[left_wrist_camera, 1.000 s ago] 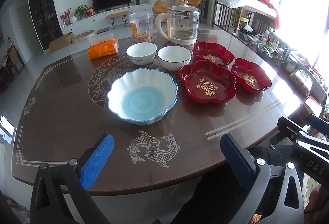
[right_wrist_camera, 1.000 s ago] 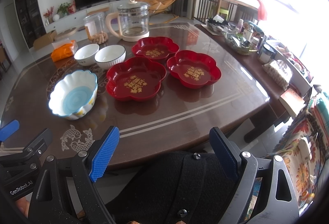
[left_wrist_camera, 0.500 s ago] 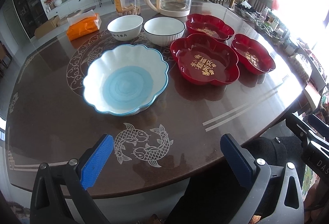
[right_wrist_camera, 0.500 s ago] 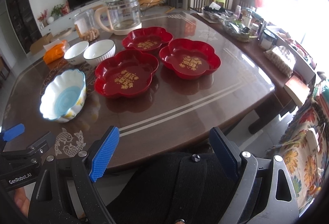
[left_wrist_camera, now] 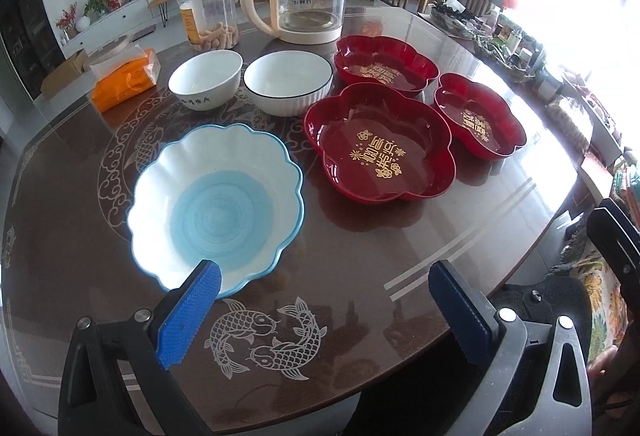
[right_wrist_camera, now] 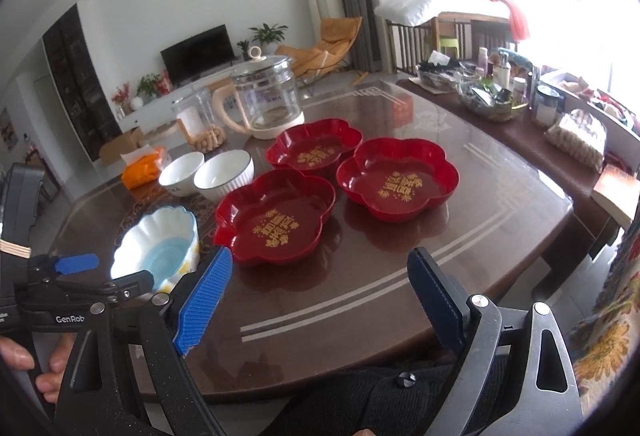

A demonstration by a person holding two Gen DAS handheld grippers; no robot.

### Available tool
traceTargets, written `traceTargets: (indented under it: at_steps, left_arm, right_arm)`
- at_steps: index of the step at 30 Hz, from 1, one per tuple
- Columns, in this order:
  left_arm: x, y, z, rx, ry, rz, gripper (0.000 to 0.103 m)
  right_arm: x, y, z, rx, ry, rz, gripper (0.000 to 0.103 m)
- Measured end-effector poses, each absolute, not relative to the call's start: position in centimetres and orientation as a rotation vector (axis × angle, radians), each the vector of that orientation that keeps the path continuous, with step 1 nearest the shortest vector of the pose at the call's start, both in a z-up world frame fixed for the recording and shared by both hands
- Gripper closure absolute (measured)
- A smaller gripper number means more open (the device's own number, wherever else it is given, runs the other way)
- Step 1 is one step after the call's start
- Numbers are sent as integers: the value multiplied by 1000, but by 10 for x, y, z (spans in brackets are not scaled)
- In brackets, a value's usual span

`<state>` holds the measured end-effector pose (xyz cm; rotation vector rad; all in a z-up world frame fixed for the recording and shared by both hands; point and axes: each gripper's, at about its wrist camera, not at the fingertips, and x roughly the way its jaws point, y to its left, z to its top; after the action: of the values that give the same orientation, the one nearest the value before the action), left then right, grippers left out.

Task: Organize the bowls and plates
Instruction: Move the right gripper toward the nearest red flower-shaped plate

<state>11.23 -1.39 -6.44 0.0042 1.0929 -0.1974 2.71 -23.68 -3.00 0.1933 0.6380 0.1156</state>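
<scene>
Both pairs of fingers stand apart and empty. The scalloped blue bowl (left_wrist_camera: pixel 216 204) sits on the worktop (left_wrist_camera: pixel 360 276) at about 11 o'clock from the left gripper (left_wrist_camera: pixel 320 312), its rim just beyond the left pad; the right gripper (right_wrist_camera: pixel 320 300) is farther, likelier facing the nearest red plate (right_wrist_camera: pixel 276 216) at 11 o'clock

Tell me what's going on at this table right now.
A person holds a two-finger tool in each hand over a dining table set with dishes. Nothing is picked up yet. The left tool is open, one finger at the near rim of the blue scalloped bowl. The right tool is open too, facing the three red plates. Two white bowls sit unstacked farther back.
</scene>
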Motion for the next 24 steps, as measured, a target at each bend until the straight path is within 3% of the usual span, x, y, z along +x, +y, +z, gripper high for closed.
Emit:
traceTargets:
  at_steps: [6,9,11,16,24]
  left_arm:
    - [162,-6,-65,-61,1207,-216,0]
    - [192,9,-69,-220,1304,-244,0]
    - [204,17,-70,-299,1352,-258,0]
    - [214,6,-54,-163,1366,-280,0]
    - [246,12,-73,-220,1414,-235,1]
  right_arm:
    - [53,-252,-41,249,797,153,11]
    - [68,-269,-46,288,896,136,11]
    - [70,-278,-44,311,908,136,11]
    - [66,-289,-40,312,905,121,11]
    - [87,-296,-53,377,956,153,11]
